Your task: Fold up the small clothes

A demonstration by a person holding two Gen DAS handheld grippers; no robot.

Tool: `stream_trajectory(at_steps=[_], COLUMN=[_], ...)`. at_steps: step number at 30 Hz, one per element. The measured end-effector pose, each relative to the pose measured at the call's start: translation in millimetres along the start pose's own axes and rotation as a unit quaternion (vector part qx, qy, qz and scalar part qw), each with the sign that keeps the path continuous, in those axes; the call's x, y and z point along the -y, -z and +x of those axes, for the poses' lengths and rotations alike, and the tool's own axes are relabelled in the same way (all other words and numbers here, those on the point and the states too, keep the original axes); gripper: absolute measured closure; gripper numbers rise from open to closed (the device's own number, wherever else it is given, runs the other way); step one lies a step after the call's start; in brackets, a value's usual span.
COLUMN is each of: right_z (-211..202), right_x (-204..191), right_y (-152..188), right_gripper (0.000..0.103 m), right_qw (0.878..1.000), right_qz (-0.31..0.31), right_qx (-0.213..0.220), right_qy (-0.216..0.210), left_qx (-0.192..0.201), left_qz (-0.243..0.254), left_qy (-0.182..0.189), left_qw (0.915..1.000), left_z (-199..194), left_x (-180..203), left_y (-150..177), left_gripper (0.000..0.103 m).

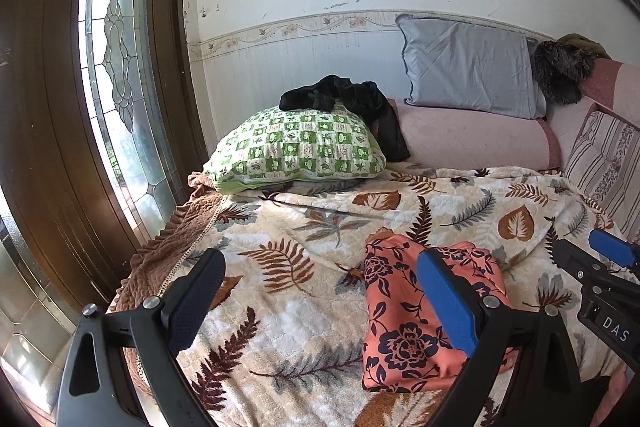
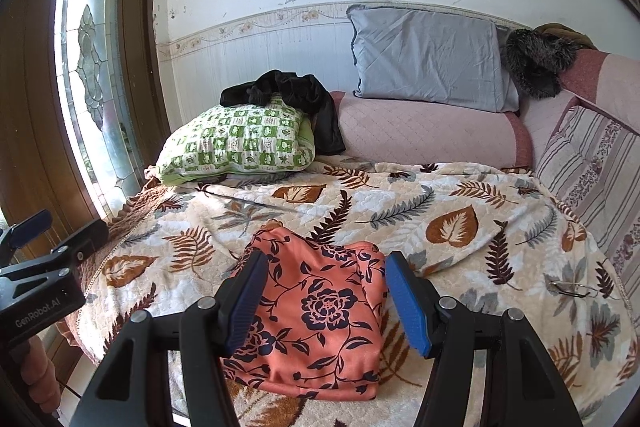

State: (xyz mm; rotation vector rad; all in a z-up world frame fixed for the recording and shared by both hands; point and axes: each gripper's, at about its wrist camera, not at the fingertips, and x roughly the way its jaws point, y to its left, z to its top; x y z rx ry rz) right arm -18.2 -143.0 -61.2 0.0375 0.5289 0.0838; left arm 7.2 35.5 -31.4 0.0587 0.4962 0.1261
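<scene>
A small orange garment with a dark flower print lies folded into a compact bundle on the leaf-patterned blanket. It also shows in the right wrist view. My left gripper is open and empty, hanging above the blanket just left of the garment. My right gripper is open and empty, held above the garment with its blue pads spread either side of it. The right gripper shows at the right edge of the left wrist view.
A green checked pillow with a black garment on it sits at the back left. A grey pillow leans on the wall over a pink bolster. Eyeglasses lie on the blanket at right. A glass door stands at left.
</scene>
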Motion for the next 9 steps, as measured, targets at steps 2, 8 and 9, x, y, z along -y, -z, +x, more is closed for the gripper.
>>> stream_trajectory(at_steps=[2, 8, 9], right_z=[-2.8, 8.2, 14.4], right_x=[3.9, 14.7, 18.4], right_y=[0.2, 2.1, 2.3], right_gripper=[0.038, 0.038, 0.038], right_qw=[1.0, 1.0, 1.0], right_qz=[0.002, 0.006, 0.004], right_qx=[0.002, -0.005, -0.01], right_qy=[-0.002, 0.003, 0.003], left_qx=[0.002, -0.003, -0.01], left_qz=[0.003, 0.004, -0.001], left_qy=[0.007, 0.032, 0.034], left_qw=[1.0, 0.9995, 0.9994], left_z=[-3.1, 10.7, 20.0], left_x=[3.9, 8.7, 6.6], left_y=[-1.1, -2.7, -2.7], left_gripper=[0.006, 0.006, 0.006])
